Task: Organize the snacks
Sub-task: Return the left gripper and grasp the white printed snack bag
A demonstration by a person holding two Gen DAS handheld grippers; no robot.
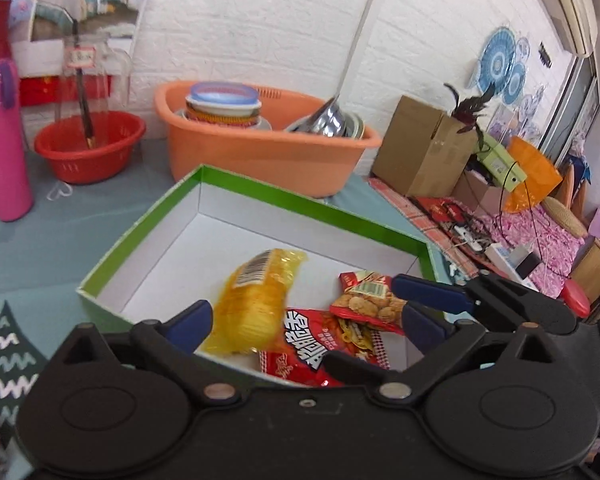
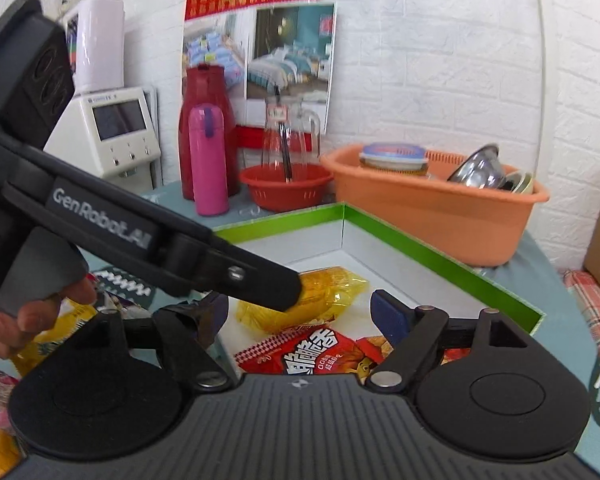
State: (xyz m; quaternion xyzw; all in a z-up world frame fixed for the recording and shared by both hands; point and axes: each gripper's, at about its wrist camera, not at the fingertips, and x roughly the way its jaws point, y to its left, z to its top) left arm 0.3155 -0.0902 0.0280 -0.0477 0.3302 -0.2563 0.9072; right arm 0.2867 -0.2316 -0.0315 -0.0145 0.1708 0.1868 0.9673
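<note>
Your left gripper [image 1: 306,322] gapes wide and empty over the yellow packet [image 1: 256,300], lower centre of the frame, inside the green-rimmed box [image 1: 308,204]. Right gripper [image 2: 300,320] is wide too. The packet looks light, crinkly and slippery; pinch its crimped end.

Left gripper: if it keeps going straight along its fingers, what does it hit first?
Most likely the yellow snack pack lying in the green-rimmed box, just ahead of the open left gripper. Depth is unclear; the red snack bag is close too.
</note>
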